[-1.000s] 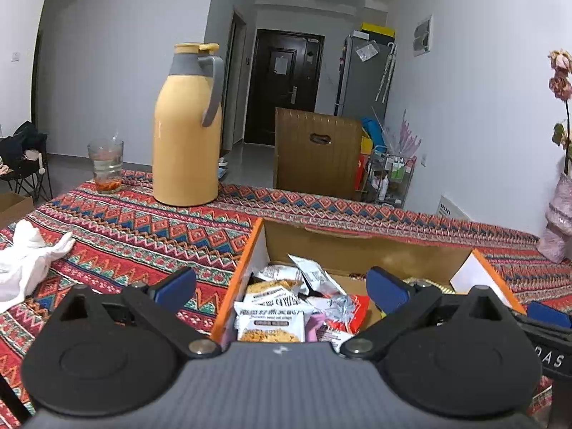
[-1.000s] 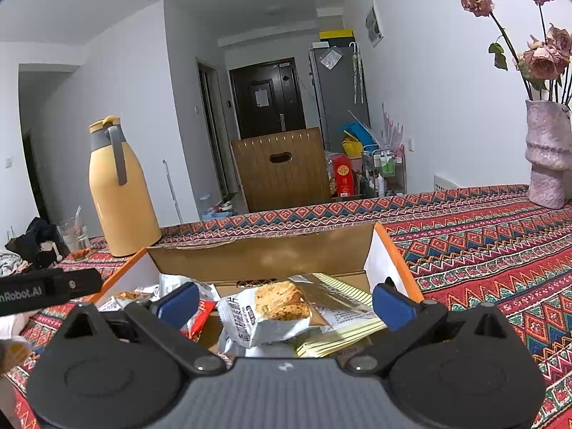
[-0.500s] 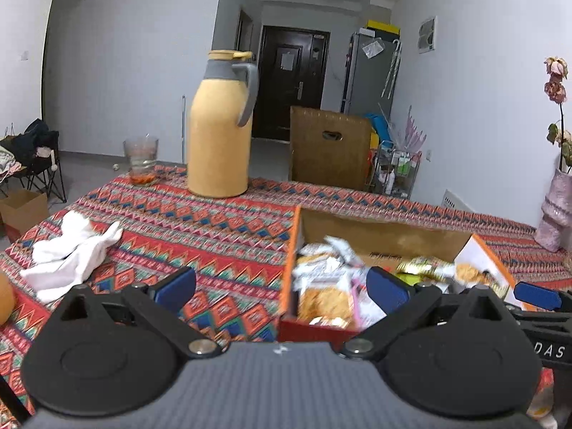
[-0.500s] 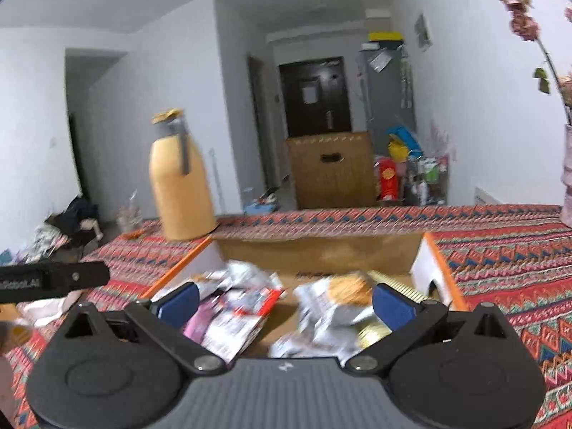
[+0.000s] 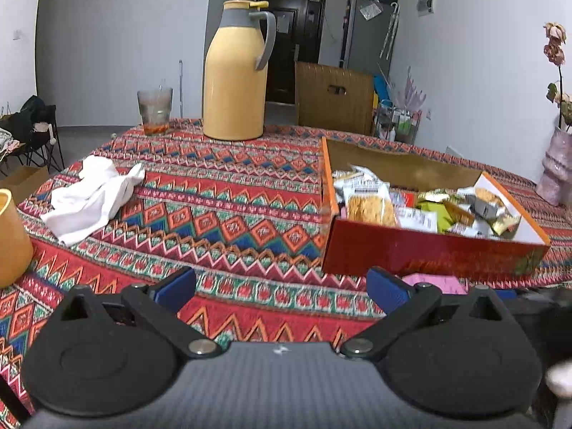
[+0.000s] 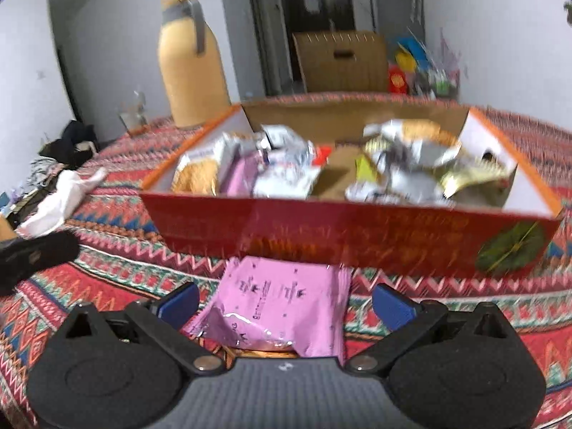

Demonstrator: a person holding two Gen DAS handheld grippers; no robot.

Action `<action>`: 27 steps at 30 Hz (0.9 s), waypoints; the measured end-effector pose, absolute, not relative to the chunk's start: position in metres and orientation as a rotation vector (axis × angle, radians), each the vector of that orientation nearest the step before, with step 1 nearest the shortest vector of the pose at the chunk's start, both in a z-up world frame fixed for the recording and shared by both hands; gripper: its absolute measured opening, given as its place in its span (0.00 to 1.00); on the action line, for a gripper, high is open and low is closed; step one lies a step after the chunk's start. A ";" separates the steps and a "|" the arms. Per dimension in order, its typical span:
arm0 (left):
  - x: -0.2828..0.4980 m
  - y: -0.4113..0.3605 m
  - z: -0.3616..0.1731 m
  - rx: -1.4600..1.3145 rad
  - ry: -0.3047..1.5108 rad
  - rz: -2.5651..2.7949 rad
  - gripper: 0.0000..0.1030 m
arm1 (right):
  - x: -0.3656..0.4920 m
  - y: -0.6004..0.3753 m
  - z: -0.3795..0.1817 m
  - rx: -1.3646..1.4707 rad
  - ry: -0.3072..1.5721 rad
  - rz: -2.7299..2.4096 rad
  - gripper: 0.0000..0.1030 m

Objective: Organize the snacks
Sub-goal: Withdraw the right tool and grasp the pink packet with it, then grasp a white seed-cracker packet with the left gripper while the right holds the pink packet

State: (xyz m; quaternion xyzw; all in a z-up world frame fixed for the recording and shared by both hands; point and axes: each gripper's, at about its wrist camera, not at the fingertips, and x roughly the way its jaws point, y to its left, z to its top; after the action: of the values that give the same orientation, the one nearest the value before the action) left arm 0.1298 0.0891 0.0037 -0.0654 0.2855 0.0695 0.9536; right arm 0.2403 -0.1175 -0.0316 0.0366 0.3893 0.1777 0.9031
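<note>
Before the red box [image 6: 343,239] lies a pink packet [image 6: 282,304].

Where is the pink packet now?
In the right wrist view, the pink packet lies on the tablecloth before the red box, between the open right fingers.

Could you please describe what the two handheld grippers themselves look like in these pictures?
Both match: the left gripper and the right gripper each have two blue fingertip pads on black linkage arms with silver pivot pins, round black housings on either side, and a grey textured body with a small white mark. No cables or sleeves show.
</note>
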 end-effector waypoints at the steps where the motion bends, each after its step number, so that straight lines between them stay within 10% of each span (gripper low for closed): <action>1: 0.128 0.091 0.002 -0.135 0.584 0.139 1.00 | 0.244 -0.115 -0.035 0.078 0.825 0.354 1.00; 9: 0.121 0.094 -0.007 -0.139 0.608 0.125 1.00 | 0.244 -0.092 -0.042 -0.045 0.800 0.284 0.95; 14: 0.119 0.092 -0.009 -0.122 0.618 0.119 1.00 | 0.236 -0.096 -0.035 -0.028 0.776 0.323 0.66; 27: 0.123 0.071 -0.006 -0.125 0.648 0.103 1.00 | 0.204 -0.149 -0.008 0.086 0.644 0.342 0.63</action>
State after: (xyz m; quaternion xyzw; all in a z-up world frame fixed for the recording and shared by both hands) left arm 0.1233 0.0705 -0.0060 -0.0616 0.3179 0.0507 0.9448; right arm 0.2038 -0.1492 -0.0079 0.0421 0.3146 0.1672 0.9334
